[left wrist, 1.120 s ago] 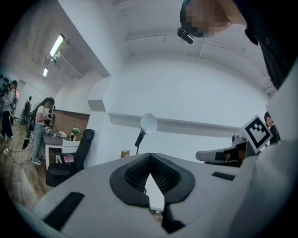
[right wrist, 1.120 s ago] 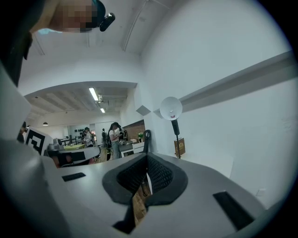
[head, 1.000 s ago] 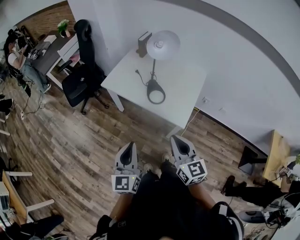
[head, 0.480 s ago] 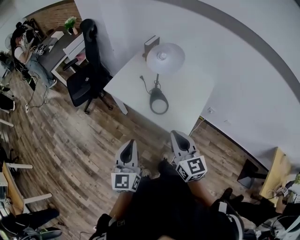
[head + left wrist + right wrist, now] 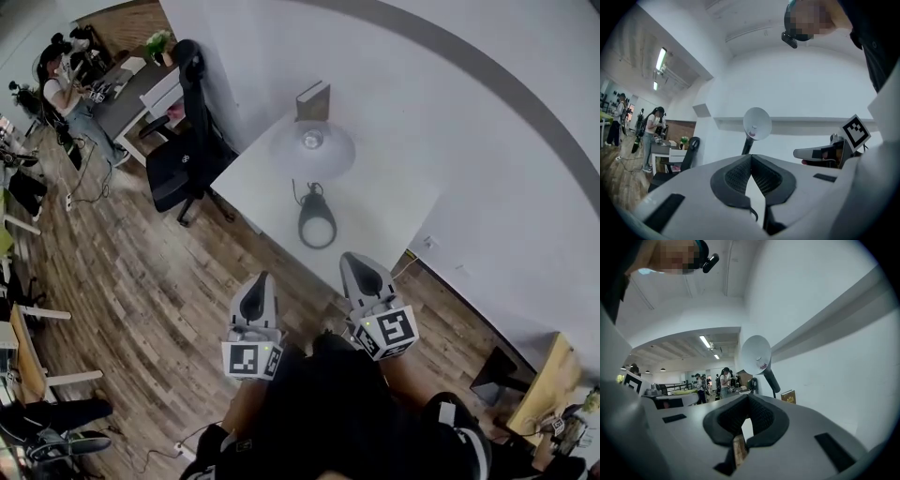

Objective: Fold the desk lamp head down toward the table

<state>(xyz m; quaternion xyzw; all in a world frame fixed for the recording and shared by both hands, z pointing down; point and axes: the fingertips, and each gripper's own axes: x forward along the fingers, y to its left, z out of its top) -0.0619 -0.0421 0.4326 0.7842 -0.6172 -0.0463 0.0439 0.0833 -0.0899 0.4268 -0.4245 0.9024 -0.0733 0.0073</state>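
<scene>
A desk lamp stands on a white table: its round white head is raised on a dark stem above a black ring base. The lamp head faces the left gripper view, and the lamp head shows in the right gripper view too. My left gripper and right gripper are both shut and empty, held level side by side over the wooden floor, short of the table's near edge and apart from the lamp.
A book leans at the table's back against the white wall. A black office chair stands left of the table. Further left is a grey desk with a seated person. A cable hangs at the table's right.
Both grippers have moved forward toward the table together, staying shut. The lamp and table now sit closer and lower in the head view.
</scene>
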